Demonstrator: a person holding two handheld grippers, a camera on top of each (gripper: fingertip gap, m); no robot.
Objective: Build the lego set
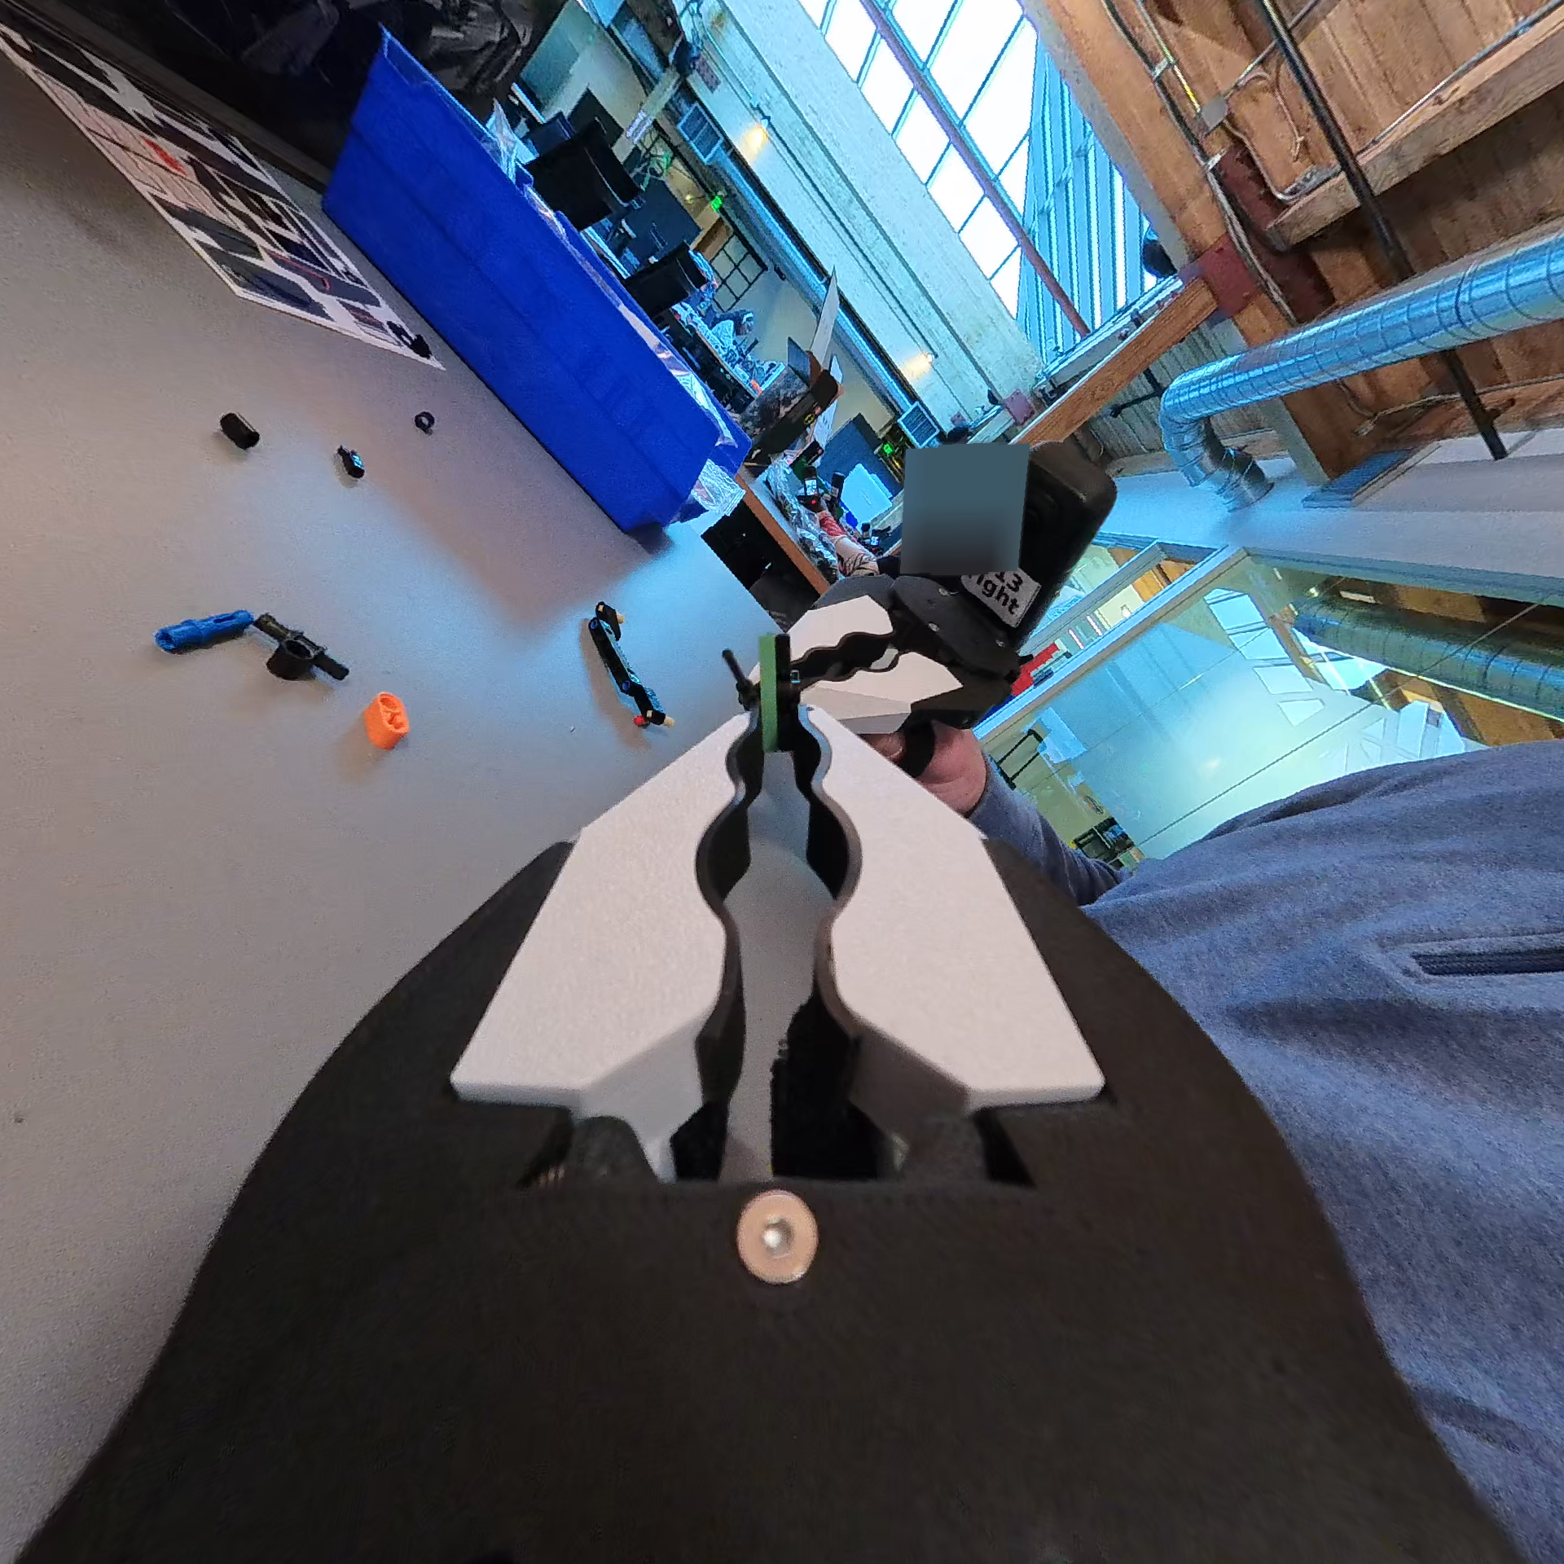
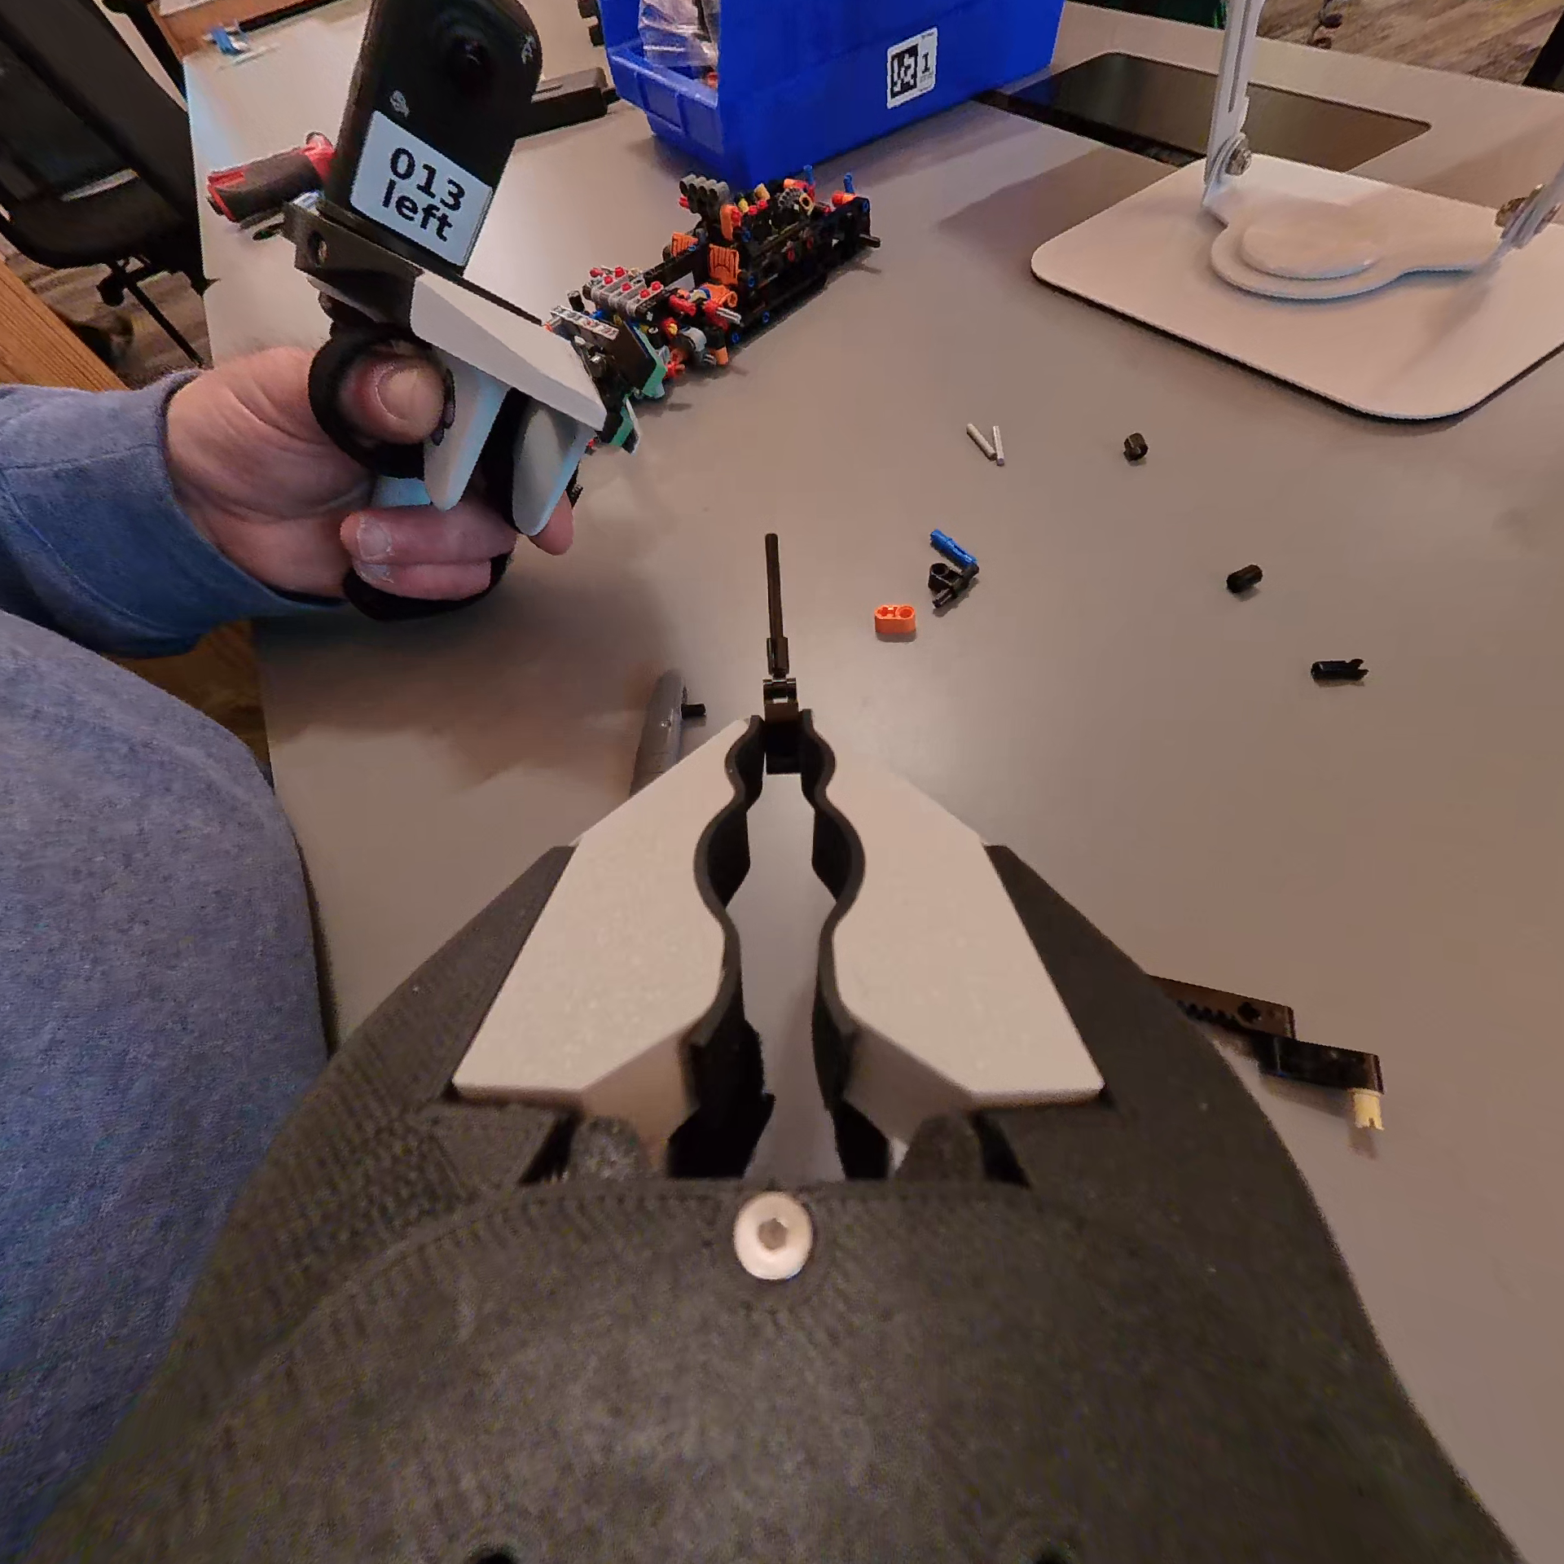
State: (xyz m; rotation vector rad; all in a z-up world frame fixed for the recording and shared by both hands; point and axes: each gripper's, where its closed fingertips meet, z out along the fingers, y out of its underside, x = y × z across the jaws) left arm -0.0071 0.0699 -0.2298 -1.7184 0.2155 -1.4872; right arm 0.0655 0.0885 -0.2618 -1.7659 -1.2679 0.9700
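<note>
My left gripper (image 1: pixel 774 728) is shut on a thin green lego piece (image 1: pixel 771 694), seen edge-on at its tips. It is held up off the grey table (image 1: pixel 169 846). My right gripper (image 2: pixel 779 729) is shut on a black connector with a long black axle (image 2: pixel 773 592) sticking forward. In the left wrist view the right gripper (image 1: pixel 795 669) meets my tips, and its axle (image 1: pixel 733 669) pokes out beside the green piece. In the right wrist view the left gripper (image 2: pixel 618 415) is at the upper left, in front of the end of the large multicoloured lego assembly (image 2: pixel 745 254).
Loose parts lie on the table: an orange connector (image 2: pixel 894 620), a blue pin with a black connector (image 2: pixel 952 563), a black beam (image 1: pixel 626 669), small black bushes (image 2: pixel 1244 579). A blue bin (image 2: pixel 812 76), a white stand base (image 2: pixel 1312 279) and an instruction sheet (image 1: pixel 212 186) stand farther off. Left tips to right tips: about 9 cm.
</note>
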